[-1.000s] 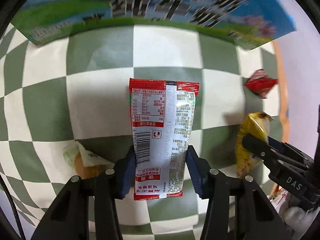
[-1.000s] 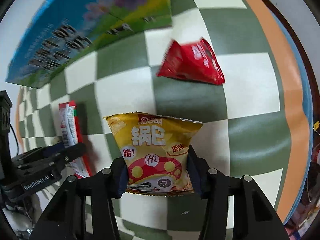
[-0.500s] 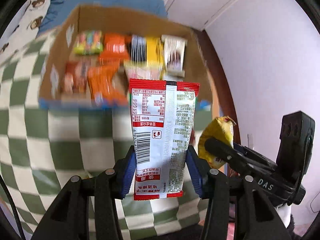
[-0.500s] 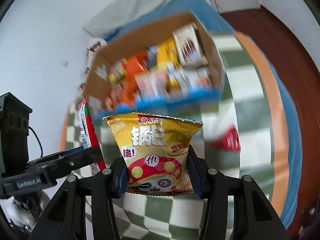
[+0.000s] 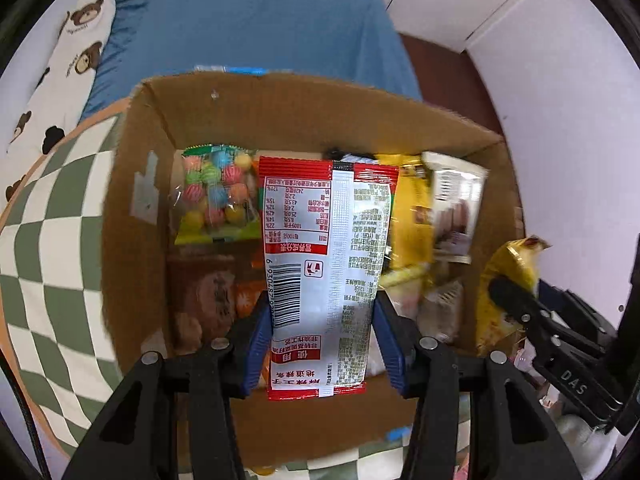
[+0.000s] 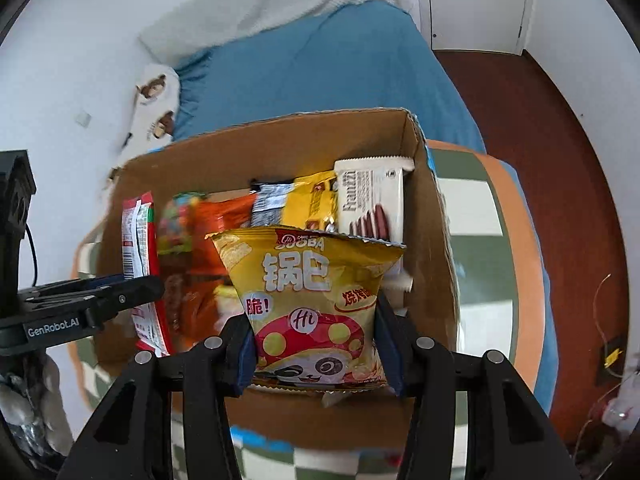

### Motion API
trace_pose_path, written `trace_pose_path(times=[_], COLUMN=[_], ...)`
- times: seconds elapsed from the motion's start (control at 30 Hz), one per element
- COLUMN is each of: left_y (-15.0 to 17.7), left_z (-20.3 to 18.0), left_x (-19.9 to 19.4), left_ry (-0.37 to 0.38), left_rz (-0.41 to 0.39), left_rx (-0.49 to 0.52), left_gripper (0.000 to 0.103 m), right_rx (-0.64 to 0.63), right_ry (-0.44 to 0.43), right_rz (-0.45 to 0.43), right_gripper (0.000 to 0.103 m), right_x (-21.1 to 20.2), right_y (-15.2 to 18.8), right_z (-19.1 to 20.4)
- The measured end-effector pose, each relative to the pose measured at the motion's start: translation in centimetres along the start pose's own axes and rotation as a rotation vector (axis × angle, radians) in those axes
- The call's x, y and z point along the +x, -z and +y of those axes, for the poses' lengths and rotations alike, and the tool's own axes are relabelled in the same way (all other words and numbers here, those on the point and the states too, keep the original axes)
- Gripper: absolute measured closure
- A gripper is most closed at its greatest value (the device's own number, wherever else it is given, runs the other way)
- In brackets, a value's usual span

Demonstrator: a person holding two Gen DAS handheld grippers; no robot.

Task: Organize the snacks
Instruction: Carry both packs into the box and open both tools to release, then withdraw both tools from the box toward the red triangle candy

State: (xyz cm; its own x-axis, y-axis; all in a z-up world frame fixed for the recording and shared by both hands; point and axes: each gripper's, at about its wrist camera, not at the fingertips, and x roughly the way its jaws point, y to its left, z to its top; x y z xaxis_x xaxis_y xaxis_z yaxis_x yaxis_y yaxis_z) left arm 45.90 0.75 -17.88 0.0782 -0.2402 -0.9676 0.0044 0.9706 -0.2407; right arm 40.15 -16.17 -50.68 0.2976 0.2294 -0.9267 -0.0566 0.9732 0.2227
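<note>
Above the open cardboard box (image 5: 132,216), both grippers pointing steeply down. Left gripper (image 5: 318,344) pinching a red-and-white snack packet (image 5: 324,264), long axis upright, over the box's left half beside the candy bag (image 5: 216,196). Right gripper (image 6: 316,344) clamped on a yellow chip bag (image 6: 308,292), over the right half near the wafer pack (image 6: 370,200). Free room scarce; box walls close.

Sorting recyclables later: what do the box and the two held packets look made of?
Box: brown corrugated cardboard, matte, with a raw cut rim. Red packet: glossy plastic film, with a silvery sealed back seam. Yellow packet: shiny printed film, crimped top; possibly foil-lined.
</note>
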Motion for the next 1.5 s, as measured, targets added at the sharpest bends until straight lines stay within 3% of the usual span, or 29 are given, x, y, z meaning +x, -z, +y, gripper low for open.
trace_pose_path(times=[0.13,0.2,0.27,0.3,0.5,0.73,0.87,1.13,1.5], left_y=[-1.8,-2.1,-2.2,-2.1,-1.3,0.6,2.0,6.1,13.5], left_z=[1.5,2.1,2.7,2.8,3.1,1.3,0.4,0.0,-2.6], left_x=[2.9,4.0,4.3,4.3,3.5,2.5,1.5,-2.0,-8.3], left_ry=[-0.027,-0.039,-0.021,-0.023,-0.014,-0.076,-0.16,-0.174,-0.203], left_rz=[0.051,0.07,0.062,0.05,-0.036,-0.08,-0.132,-0.254,-0.419], left_rx=[-0.022,-0.046,-0.067,-0.071,-0.078,-0.014,0.014,0.009,0.051], left_gripper=[0.052,0.044,0.032,0.023,0.003,0.002,0.002,0.002,0.002], right_rx=[-0.007,0.003,0.015,0.013,-0.004,-0.018,-0.011,-0.025,-0.078], right_ry=[0.034,0.077,0.094,0.1,0.108,0.109,0.114,0.127,0.109], right_rz=[0.052,0.08,0.091,0.092,0.086,0.043,0.031,-0.049,-0.218], right_gripper=[0.049,0.037,0.01,0.008,0.006,0.005,0.005,0.005,0.005], right_x=[3.6,5.1,5.9,6.2,6.4,4.7,3.7,-0.1,-9.0], right_y=[-1.7,-2.1,-2.3,-2.3,-2.1,-0.9,0.2,2.8,8.2], right_z=[0.3,0.1,-0.3,-0.4,-0.4,0.0,-0.1,0.1,2.3])
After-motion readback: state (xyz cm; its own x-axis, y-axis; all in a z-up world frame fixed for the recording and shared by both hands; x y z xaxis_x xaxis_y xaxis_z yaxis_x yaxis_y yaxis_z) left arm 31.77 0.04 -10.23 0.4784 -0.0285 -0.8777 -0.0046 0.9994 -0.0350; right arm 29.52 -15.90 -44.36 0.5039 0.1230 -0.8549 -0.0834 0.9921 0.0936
